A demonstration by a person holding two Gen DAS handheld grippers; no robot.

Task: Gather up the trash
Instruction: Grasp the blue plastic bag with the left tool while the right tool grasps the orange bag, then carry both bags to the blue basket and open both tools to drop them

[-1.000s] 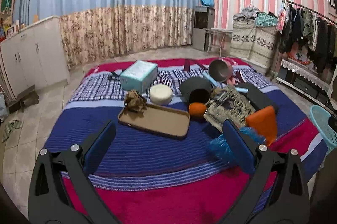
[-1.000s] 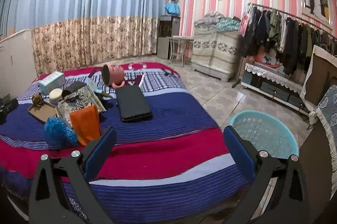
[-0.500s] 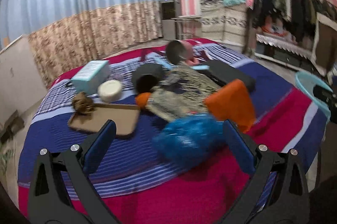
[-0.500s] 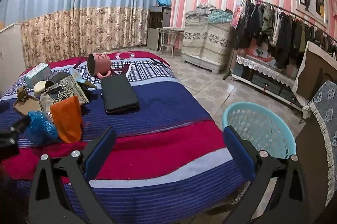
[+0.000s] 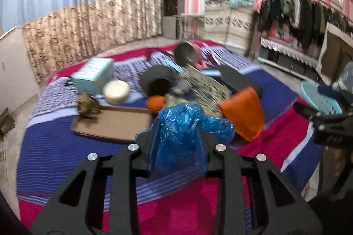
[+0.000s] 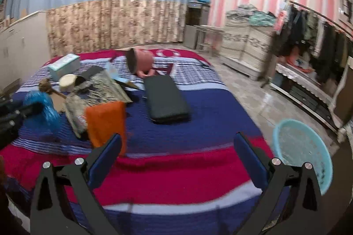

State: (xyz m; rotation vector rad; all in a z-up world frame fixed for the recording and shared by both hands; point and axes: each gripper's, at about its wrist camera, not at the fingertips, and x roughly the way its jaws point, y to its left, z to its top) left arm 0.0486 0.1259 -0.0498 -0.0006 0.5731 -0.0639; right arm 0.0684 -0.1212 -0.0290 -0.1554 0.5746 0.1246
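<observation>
A crumpled blue plastic bag lies on the striped bed, and my left gripper is closing its jaws on it, the pads pressing its sides. To its right stands an orange bag. In the right wrist view the same orange bag sits just past my right gripper's left finger. The right gripper is open and holds nothing. A light blue basket stands on the floor to the right of the bed. A crumpled brown wad rests on a brown tray.
On the bed lie a teal box, a white round tub, an orange ball, a patterned straw mat, a black case and a tipped pink pot. A clothes rack lines the right wall.
My left gripper swung right to the blue bag and closed its jaws around it. The right gripper turned left toward the orange bag and stayed open.
</observation>
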